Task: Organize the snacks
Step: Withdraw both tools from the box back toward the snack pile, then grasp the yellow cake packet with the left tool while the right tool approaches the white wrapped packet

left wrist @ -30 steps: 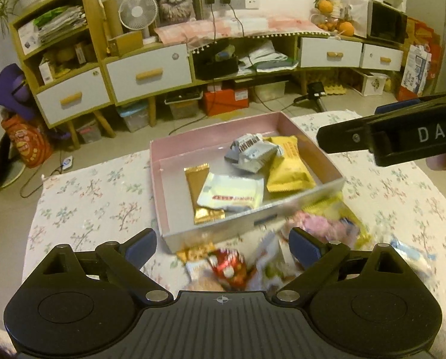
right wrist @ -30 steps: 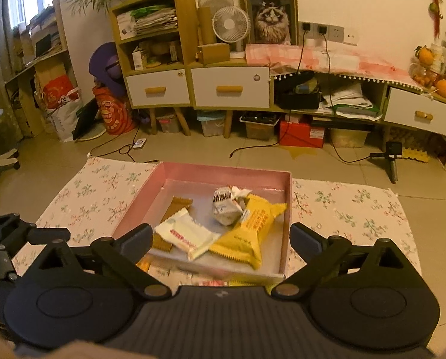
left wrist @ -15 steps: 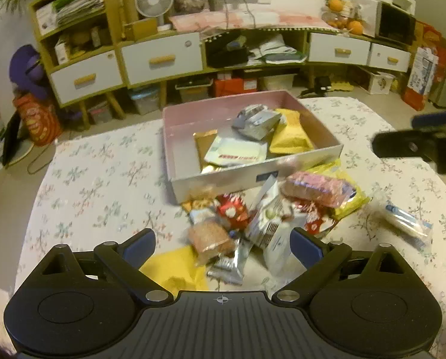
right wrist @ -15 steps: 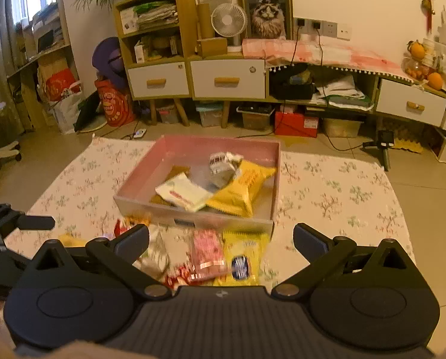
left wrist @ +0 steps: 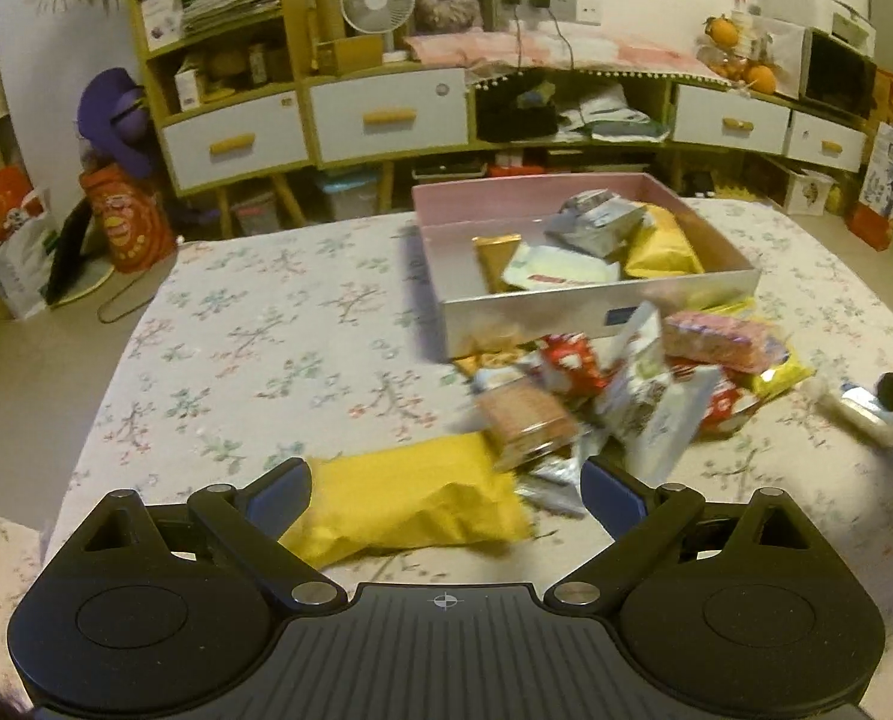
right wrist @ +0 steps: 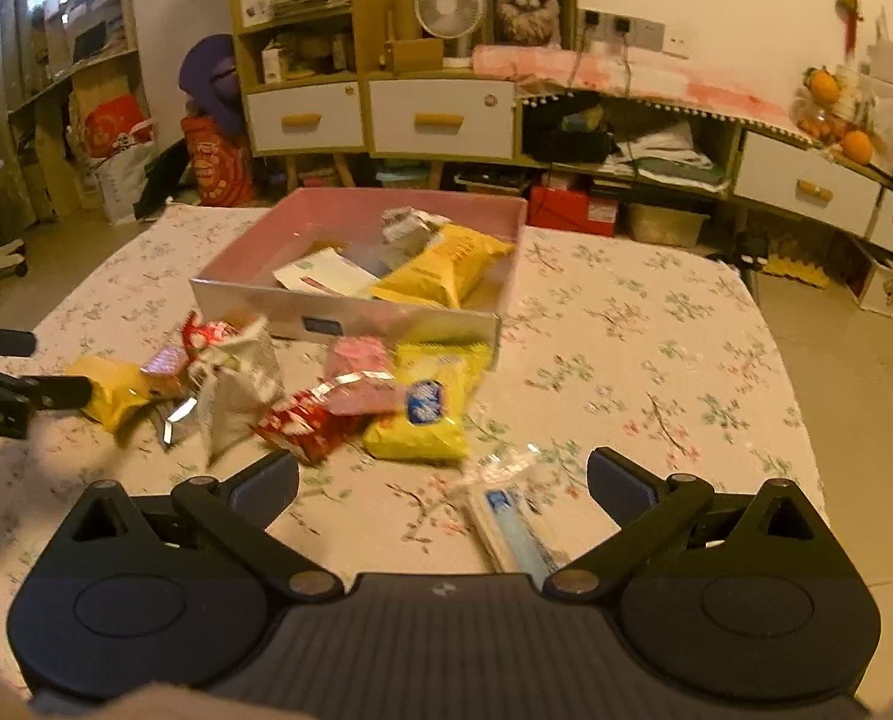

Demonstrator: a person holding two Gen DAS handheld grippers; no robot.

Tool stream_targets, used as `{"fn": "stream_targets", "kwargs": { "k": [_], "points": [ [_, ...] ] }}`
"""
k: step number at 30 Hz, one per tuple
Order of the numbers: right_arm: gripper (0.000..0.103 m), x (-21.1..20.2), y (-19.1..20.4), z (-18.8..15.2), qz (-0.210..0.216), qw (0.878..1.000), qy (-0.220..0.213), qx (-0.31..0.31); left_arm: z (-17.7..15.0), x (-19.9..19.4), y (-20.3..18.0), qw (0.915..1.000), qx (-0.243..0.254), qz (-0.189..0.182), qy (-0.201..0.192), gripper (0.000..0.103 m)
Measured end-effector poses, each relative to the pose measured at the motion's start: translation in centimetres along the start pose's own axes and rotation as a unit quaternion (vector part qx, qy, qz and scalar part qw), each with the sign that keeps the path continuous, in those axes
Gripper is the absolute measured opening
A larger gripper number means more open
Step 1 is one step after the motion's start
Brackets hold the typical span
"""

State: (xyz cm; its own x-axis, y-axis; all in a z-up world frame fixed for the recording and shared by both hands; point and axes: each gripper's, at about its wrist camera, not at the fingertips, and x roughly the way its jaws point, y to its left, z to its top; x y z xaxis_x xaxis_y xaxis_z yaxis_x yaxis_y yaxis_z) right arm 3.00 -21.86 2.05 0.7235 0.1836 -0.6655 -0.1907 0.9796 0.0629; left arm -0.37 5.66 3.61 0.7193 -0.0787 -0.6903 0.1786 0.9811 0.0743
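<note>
left gripper [left wrist: 445, 483] jaws wide, empty, over yellow packet [left wrist: 413, 498] | right gripper [right wrist: 443, 483] jaws wide, empty, over white-blue sachet [right wrist: 509, 525] | loose snacks heaped on tabletop [left wrist: 254, 360] before pink box [left wrist: 596, 294] | risk: crowded pile, jaws may snag neighbouring wrappers

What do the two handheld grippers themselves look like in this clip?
Both match: the left gripper and the right gripper have matte black bodies, a ribbed centre plate bearing a small crosshair mark, round side discs, silver pivot pins, and blue pads on their jaws. No cables or sleeves show.
</note>
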Motion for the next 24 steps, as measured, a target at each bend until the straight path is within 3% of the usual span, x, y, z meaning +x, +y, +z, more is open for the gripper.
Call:
{"fn": "stream_targets", "kwargs": {
  "k": [9,16,24],
  "points": [
    [0.103,0.8,-1.9,-2.1,-0.014,1.0,0.001,-0.009,-1.6,2.4,1.3,0.9997,-0.001,-0.021,0.009,0.098],
    [0.103,1.8,-2.9,-3.4,-0.029,0.999,0.025,-0.019,-1.8,3.7,2.0,0.9949,0.085,-0.047,-0.029,0.098],
    [0.102,3.3,-2.8,-4.2,-0.029,0.997,0.057,-0.045,-0.9,5.5,3.1,0.9923,0.08,-0.094,-0.011,0.098]
  ]
}}
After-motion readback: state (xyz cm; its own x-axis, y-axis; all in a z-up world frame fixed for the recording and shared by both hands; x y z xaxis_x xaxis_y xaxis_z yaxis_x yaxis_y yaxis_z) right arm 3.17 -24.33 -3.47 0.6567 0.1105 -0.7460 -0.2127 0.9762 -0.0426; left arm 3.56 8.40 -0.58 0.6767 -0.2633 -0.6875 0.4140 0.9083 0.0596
